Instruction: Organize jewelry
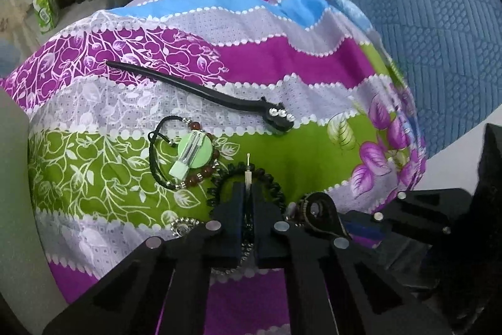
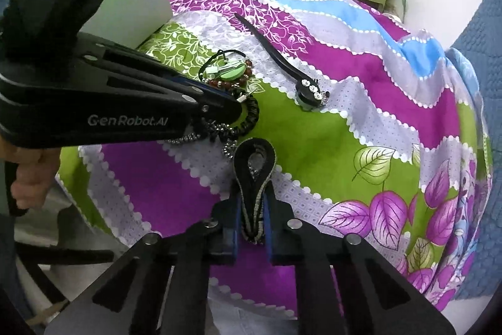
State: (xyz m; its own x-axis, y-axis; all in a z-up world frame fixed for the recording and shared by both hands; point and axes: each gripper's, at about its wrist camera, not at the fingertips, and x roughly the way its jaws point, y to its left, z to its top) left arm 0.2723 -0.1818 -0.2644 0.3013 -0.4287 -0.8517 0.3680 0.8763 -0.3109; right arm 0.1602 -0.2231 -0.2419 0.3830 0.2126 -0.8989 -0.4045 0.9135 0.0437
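- Both tools are busy. Our left gripper (image 1: 248, 197) has its jaws drawn narrow on a thin silver pin (image 1: 248, 175) that sticks up past the tips, above the black beaded bracelet (image 1: 276, 186).
- Our right gripper (image 2: 251, 222) has its jaws pressed onto a black teardrop hair clip (image 2: 255, 165) edged with small stones, its loop pointing away from us over the patterned cloth (image 2: 313, 127) on the desk.
- Two pieces are in hand, then, but we see no box, tray or stand in either view, so nothing looks put away yet.
- What lies loose is bunched near the middle of the desk: the black hairpin (image 1: 194, 90) with three stones at its head, pointing toward the far left corner, and just nearer to us the green round clip (image 1: 194, 151) resting on a red-bead bracelet (image 1: 200, 171) with a black cord.
- A silver chain (image 1: 183, 223) peeks out under the left tool; how much of it there is we cannot tell.
- Our judgement — the task is at an early stage. The two held pieces need a place, and at least five more items wait.
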